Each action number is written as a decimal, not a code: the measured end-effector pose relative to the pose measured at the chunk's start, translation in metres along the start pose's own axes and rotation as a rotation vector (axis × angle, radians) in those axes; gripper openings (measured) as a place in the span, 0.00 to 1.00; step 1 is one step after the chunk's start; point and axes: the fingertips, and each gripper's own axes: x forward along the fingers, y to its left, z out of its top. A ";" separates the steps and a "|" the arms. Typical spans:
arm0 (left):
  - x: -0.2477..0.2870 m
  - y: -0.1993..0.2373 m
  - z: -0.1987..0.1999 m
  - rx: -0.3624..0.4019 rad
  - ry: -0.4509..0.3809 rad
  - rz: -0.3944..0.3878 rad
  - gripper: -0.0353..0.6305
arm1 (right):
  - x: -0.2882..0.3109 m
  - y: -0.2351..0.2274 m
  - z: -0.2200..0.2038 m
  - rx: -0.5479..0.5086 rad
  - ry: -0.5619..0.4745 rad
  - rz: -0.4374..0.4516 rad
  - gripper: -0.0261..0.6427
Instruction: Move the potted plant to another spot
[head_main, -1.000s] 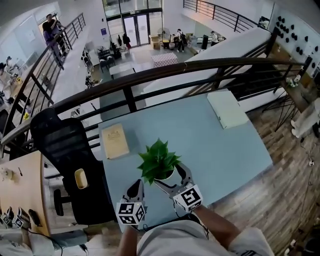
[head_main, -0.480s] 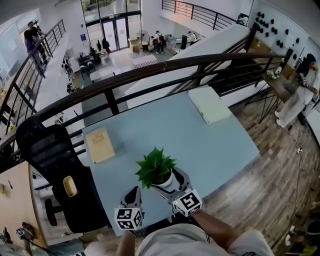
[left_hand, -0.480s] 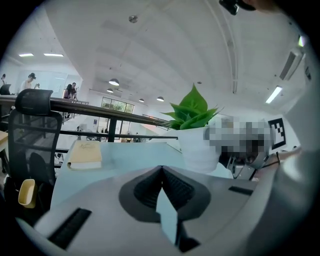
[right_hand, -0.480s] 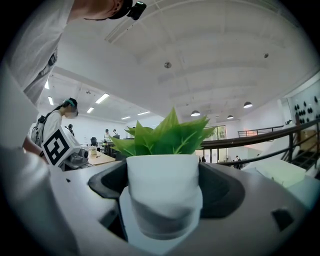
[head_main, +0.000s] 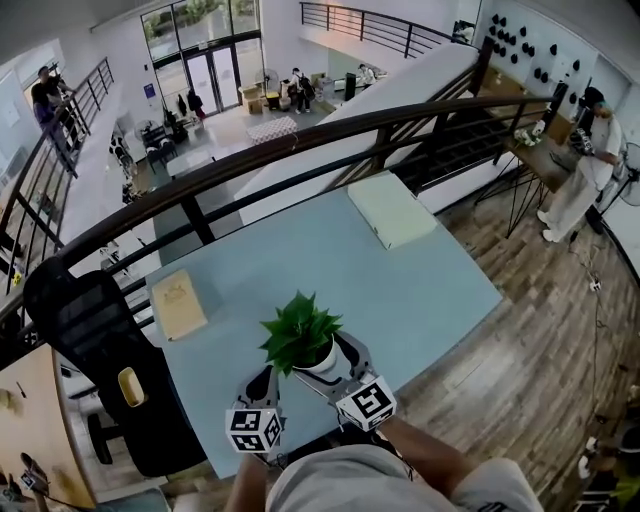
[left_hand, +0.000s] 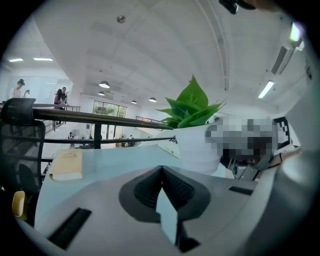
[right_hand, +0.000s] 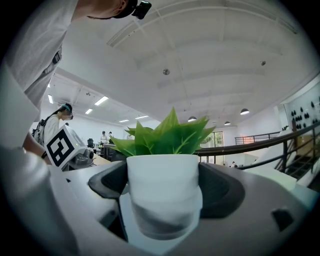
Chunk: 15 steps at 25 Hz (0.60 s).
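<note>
At near edge of pale blue table (head_main: 420, 280): green plant in white pot (right_hand: 162, 192), upright, clamped in right gripper (head_main: 326, 362); left gripper (head_main: 264, 382) pinched closed, empty, alongside.

The pot (right_hand: 162, 195) is smooth, matt white, perhaps plastic; its leaves (right_hand: 165, 135) carry a slight sheen. The right hand-held gripper (head_main: 325, 362) is matt grey plastic with black matt pads (right_hand: 222, 192). The table (head_main: 420, 285) is smooth, matt pale blue. The floor (head_main: 540, 340) is wood planks. The railing (head_main: 300, 147) is dark metal.
</note>
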 end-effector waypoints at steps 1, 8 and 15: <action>0.006 -0.009 0.002 0.007 0.000 -0.010 0.07 | -0.007 -0.009 0.002 -0.002 -0.003 -0.012 0.71; 0.043 -0.071 0.006 0.043 0.025 -0.067 0.07 | -0.054 -0.061 0.009 0.000 -0.019 -0.073 0.71; 0.074 -0.127 0.005 0.080 0.051 -0.102 0.07 | -0.100 -0.103 0.007 0.006 -0.019 -0.100 0.70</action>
